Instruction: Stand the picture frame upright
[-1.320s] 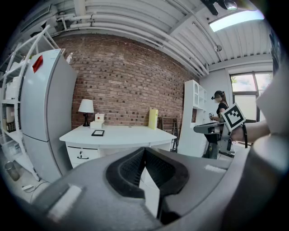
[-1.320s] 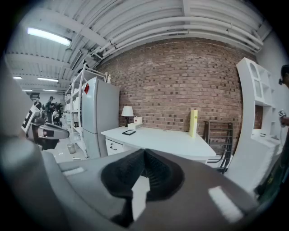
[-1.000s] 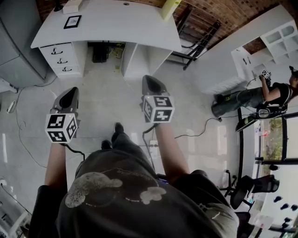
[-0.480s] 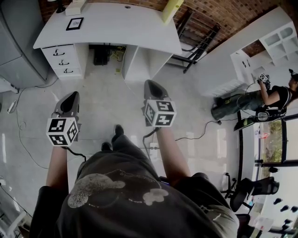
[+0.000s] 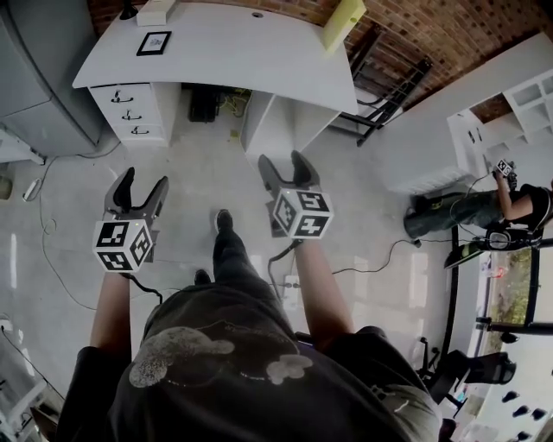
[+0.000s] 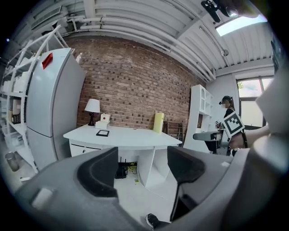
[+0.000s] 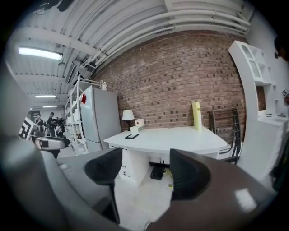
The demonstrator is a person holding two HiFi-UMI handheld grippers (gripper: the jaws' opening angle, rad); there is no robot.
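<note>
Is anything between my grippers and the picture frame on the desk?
Nothing visible. Only bare floor separates the left gripper and right gripper from the desk, and the picture frame lies flat near its left end; the box sits behind it. Both grippers' jaws have just been opening, with nothing between them.

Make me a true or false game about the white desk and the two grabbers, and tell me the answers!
1. The picture frame lies flat on the white desk. True.
2. The left gripper holds the picture frame. False: the left gripper is empty and well short of the desk, and its fingers have just been opening.
3. A lamp stands on the desk. True.
4. The right gripper is shut. False: the right gripper has just been opening its fingers, with nothing between them.
5. The yellow board lies on the floor. False: the yellow board stands upright at the back of the desk.
</note>
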